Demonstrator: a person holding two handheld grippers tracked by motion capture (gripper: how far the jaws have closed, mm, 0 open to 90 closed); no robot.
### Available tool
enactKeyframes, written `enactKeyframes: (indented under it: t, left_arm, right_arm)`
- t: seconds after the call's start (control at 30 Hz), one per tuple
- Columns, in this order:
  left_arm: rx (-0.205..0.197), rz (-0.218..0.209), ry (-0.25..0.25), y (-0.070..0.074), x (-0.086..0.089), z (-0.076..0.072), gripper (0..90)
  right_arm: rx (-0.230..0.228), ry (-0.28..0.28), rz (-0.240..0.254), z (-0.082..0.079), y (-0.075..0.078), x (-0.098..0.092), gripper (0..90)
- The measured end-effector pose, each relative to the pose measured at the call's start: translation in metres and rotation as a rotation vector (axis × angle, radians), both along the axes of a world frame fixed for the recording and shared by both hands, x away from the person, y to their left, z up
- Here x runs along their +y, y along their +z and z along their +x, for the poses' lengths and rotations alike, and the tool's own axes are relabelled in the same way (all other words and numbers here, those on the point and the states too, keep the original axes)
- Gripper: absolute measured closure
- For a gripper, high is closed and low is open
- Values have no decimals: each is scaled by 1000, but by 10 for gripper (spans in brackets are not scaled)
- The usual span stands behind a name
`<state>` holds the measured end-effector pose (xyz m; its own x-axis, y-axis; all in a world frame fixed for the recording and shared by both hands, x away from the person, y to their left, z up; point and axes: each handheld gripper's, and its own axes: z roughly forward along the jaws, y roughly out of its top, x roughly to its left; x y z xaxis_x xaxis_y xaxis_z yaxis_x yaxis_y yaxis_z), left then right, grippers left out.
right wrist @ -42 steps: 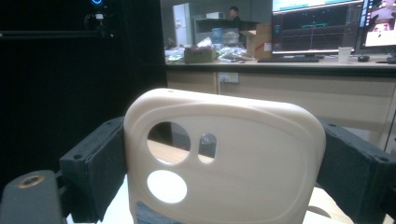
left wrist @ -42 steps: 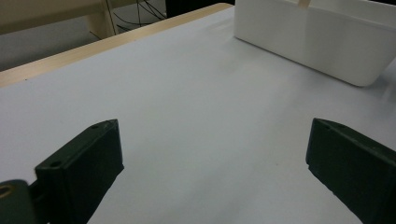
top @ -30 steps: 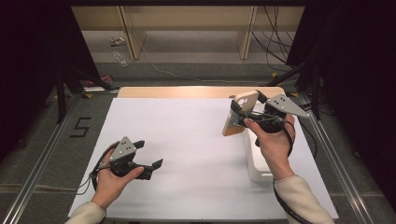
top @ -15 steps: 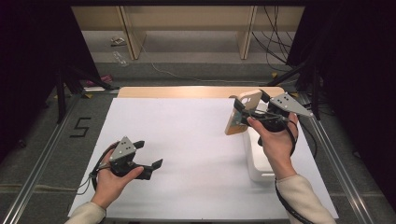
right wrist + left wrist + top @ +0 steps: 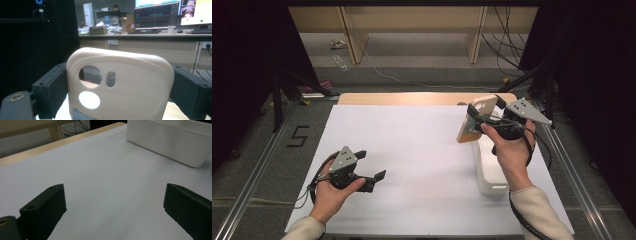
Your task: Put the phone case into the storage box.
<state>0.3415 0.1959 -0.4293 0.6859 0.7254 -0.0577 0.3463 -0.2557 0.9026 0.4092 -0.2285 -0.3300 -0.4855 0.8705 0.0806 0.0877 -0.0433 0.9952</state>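
phone case [image 5: 120, 87] bottom cut off

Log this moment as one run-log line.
right gripper: shut on phone case, held above bin | left gripper: open, empty, over table

Each claw, the left claw [image 5: 371, 165] and the right claw [image 5: 479, 116], is black with blocky matte jaws, a grey three-cornered plate on top and a dark cable trailing back along the forearm. Round screw holes mark the jaw blocks. The person wears cream sleeves [image 5: 539, 210].
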Motion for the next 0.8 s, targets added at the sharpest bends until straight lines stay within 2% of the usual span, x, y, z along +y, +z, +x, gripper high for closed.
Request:
enactKeyframes:
  t: [0.8]
  left_arm:
    - [2, -4, -1, 0, 0, 0, 39]
  right_arm:
    - [-5, -41, 5, 3, 1, -13, 114]
